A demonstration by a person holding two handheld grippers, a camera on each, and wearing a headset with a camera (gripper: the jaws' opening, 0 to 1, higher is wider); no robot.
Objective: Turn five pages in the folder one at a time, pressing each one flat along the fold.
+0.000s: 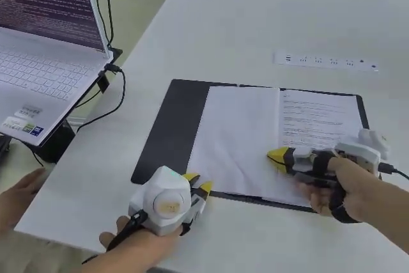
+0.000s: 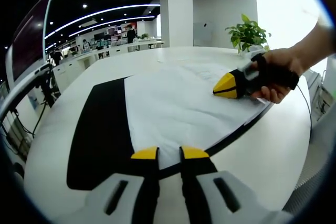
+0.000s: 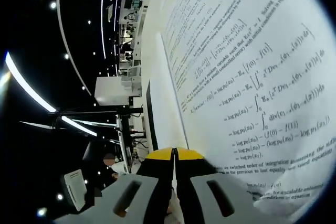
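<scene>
In the head view, the left gripper [image 1: 195,187] has its jaws a narrow gap apart at the near edge of one black folder [image 1: 171,126], which lies open on the white table [image 1: 255,17]. The right gripper [image 1: 277,155] has its tips together on the paper by the fold. Two sheets face up: a blank page [image 1: 239,129] and a printed page [image 1: 319,116]. In the left gripper view, nothing sits between the left gripper's slightly parted tips. In the right gripper view, the jaws meet, with equations on the page beside them.
</scene>
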